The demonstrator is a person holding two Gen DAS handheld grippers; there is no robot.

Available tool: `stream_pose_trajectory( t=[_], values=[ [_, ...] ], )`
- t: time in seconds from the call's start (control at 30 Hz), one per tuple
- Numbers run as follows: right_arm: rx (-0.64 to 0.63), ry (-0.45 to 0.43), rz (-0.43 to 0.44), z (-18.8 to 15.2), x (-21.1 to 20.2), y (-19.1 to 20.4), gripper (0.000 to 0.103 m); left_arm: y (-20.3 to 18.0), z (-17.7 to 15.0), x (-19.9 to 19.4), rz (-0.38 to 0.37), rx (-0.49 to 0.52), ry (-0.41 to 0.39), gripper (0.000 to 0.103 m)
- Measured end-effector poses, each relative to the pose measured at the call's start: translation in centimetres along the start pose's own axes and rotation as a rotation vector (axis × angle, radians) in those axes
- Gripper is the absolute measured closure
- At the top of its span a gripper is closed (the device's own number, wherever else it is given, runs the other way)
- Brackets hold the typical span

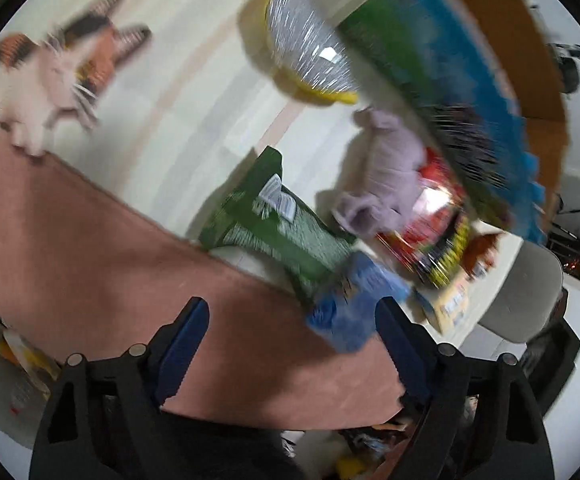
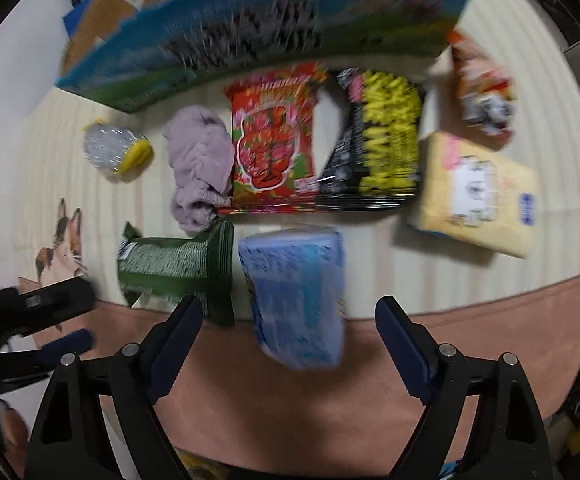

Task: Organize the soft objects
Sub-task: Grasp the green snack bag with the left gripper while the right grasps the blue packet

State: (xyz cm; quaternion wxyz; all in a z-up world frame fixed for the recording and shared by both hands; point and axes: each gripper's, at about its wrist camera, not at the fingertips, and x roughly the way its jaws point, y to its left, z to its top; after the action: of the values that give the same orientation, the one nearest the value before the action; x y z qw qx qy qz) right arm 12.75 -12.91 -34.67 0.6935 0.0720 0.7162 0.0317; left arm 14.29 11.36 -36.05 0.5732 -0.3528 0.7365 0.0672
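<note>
Both views are motion-blurred. On a cream mat [image 2: 370,252] lie a blue soft pack [image 2: 294,296], a green bag [image 2: 174,268], a lilac cloth [image 2: 200,160], a red snack bag [image 2: 276,140], a black-and-yellow bag [image 2: 382,140], a pale yellow pack [image 2: 478,196] and a silver-yellow scrubber [image 2: 114,148]. My right gripper [image 2: 290,320] is open, with the blue pack lying between its fingers. My left gripper [image 1: 292,320] is open and empty; the blue pack [image 1: 350,304] and green bag [image 1: 274,220] lie just ahead of it. The left gripper also shows at the left edge of the right wrist view [image 2: 50,320].
A blue-green printed box [image 2: 266,28] stands at the far side of the mat, with a cardboard box [image 2: 110,4] behind it. A cat plush [image 1: 50,76] lies far left. A pink rug [image 2: 290,392] borders the mat's near edge. An orange snack bag [image 2: 482,88] lies far right.
</note>
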Motion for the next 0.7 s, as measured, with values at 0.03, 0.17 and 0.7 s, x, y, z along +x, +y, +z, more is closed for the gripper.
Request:
stream_pose_trajectory(
  t=[0.03,0.17,0.7],
  values=[
    [0.007,0.014,0.0,0.2,1.1,0.2,0.018,0.2,0.5,1.2,-0.012,-0.025,0.025,0.019],
    [0.029,0.066,-0.002,0.2,3.6,0.5,0.039,0.8,2.5,5.0,-0.08,-0.131,0.097,0.039],
    [0.018,0.158,-0.01,-3.2,4.7,-2.2,0.034,-3.6,1.3,7.2,0.256,0.349,0.077,0.045]
  ],
)
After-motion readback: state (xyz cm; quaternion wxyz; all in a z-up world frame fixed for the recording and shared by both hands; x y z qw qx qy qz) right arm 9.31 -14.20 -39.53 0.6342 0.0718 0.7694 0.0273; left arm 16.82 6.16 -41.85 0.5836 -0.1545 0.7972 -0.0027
